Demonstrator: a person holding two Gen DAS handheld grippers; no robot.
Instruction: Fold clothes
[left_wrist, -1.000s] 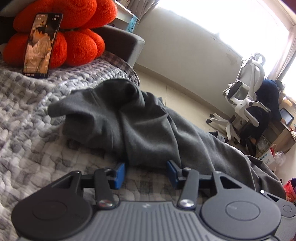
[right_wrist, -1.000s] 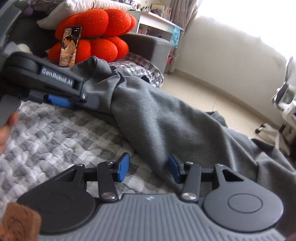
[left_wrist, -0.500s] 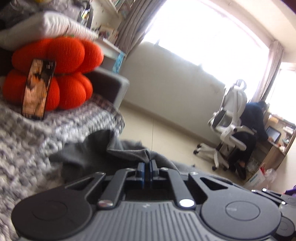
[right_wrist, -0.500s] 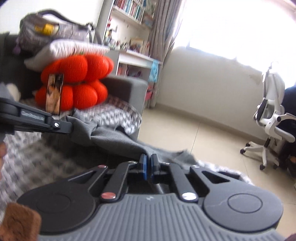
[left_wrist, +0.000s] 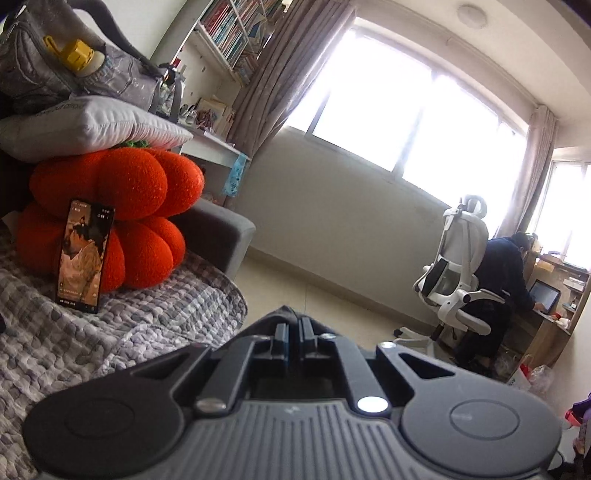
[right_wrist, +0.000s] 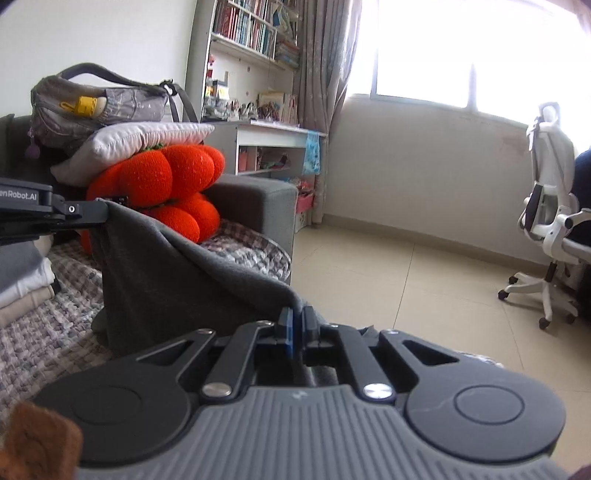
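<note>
I hold the grey garment (right_wrist: 177, 280) clamped in both tongs, its top edge stretching from my left gripper (right_wrist: 105, 210) at left-centre down to my right gripper (right_wrist: 295, 325) at bottom-centre.

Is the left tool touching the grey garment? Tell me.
Touching. The right wrist view shows the left tool pinching the grey garment at a raised corner, with cloth hanging straight from its tip and stretching across to the right tool.

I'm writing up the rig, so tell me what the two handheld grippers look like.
Each gripper, left and right, has a ribbed grey body, black linkage arms with silver pivot screws, round black discs and blue pads. The left one's side reads "enRobot.AI" in white.
</note>
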